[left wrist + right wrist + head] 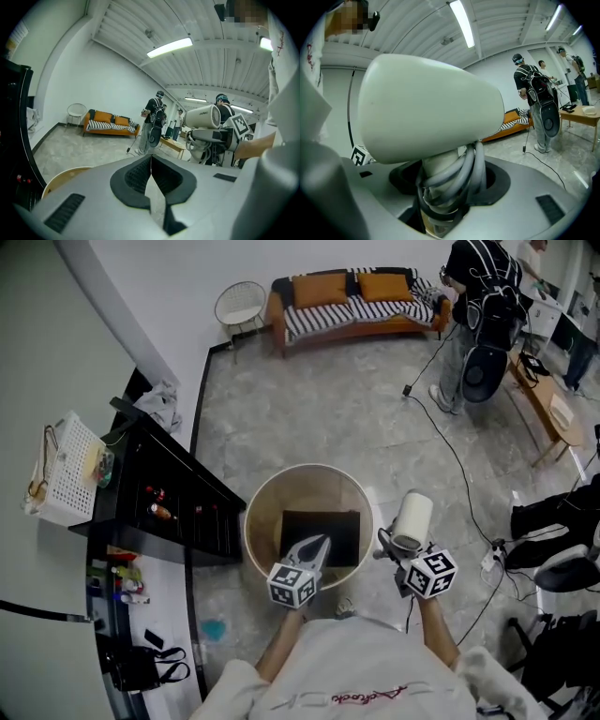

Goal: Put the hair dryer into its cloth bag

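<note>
By my reading the task is at an early stage: the hair dryer [413, 515] is in hand but not yet in any bag. The right gripper [395, 546] is clamped on its handle, right of centre in the lower half of the head view. It holds the dryer in the air just right of the round tabletop [255, 514].

On that tabletop, at the centre of the frame, lies a flat black rectangle [322, 536]. It is likely the cloth bag, though I cannot tell whether its mouth is open. The left gripper [316, 546] overlaps the near edge of that black thing in the picture, but I cannot tell whether it touches. Its jaws are pressed together and I can make out nothing between them. 3 steps seem left: open the bag, slide the dryer in, let go.

The dryer has a smooth off-white barrel, lying crosswise above the jaws in the right gripper view. Several turns of grey cord [461, 180] wind round the handle, and the jaws press on cord and handle together. That bulk may snag at a narrow bag mouth.
</note>
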The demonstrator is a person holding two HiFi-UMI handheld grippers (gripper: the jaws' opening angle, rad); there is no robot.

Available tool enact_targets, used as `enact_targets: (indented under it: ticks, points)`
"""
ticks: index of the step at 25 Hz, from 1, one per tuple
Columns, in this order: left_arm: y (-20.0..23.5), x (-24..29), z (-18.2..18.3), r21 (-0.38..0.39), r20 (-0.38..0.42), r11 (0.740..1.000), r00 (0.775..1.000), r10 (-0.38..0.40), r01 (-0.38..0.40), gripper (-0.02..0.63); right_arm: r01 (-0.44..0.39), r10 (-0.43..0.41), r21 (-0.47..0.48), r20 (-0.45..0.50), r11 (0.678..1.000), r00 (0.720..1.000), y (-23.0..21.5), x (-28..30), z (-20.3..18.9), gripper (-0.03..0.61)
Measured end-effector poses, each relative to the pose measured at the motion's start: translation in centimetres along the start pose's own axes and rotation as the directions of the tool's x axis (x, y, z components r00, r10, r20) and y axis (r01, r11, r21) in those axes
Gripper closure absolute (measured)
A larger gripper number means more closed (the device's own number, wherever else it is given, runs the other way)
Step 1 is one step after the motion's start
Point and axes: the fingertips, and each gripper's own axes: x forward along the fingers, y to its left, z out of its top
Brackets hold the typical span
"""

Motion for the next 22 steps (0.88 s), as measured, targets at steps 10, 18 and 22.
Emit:
enact_targets:
  ticks: [10, 18, 22]
  points:
    - [1.8, 3.1, 0.5, -0.013, -0.024, 1.000, 0.999, -0.023, 0.023, 0.581, 0.012, -0.012, 0.006, -0.001, 1.000, 1.000, -1.7, 2.1, 0.8, 0.304]
    - [0.8, 4.6, -0.5, -0.042, -0.053, 0.999, 0.998, 0.013, -0.016, 0.581, -0.020, 0.021, 0.034, -0.038, 0.999, 0.999, -3.6, 1.9, 0.1, 0.304]
    - [-0.3, 5.3, -0.9, -0.066, -0.065, 0.996, 0.997, 0.051, -0.055, 0.581, -0.056, 0.059, 0.041, -0.069, 0.998, 0.996, -5.0, 1.6, 0.2, 0.304]
